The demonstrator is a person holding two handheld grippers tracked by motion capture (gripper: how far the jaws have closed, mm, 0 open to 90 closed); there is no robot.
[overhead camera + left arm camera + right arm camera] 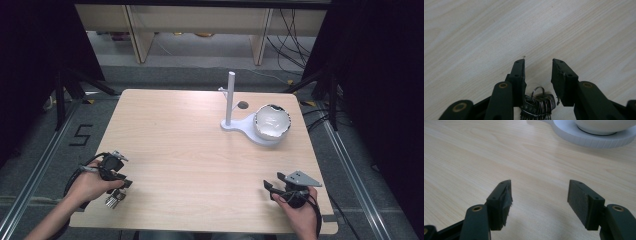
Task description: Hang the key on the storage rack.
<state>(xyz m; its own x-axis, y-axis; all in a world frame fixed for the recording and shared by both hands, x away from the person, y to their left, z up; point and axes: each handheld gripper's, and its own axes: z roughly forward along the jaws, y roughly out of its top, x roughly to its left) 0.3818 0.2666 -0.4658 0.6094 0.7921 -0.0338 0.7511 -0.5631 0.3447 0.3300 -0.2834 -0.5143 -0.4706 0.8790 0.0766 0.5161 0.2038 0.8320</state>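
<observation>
A bunch of silver keys (pixel 114 199) on a ring lies near the table's front left corner. My left gripper (pixel 119 186) points down over it. In the left gripper view the keys (pixel 537 103) sit low between the two black jaws of the left gripper (pixel 538 62), close to the left one, with a small gap to the right pad; the jaws stand partly apart. My right gripper (pixel 272 186) rests near the front right edge, and in its own view the right gripper (pixel 540 185) is open with bare wood between its jaws.
A white stand (pixel 250 131) with an upright post (pixel 230 97) sits at the back right, carrying a white bowl (pixel 272 121); the stand's base (pixel 589 138) shows ahead of the right gripper. A small dark hole (pixel 243 105) lies behind the post. The wooden table (pixel 175 145) stretches between.
</observation>
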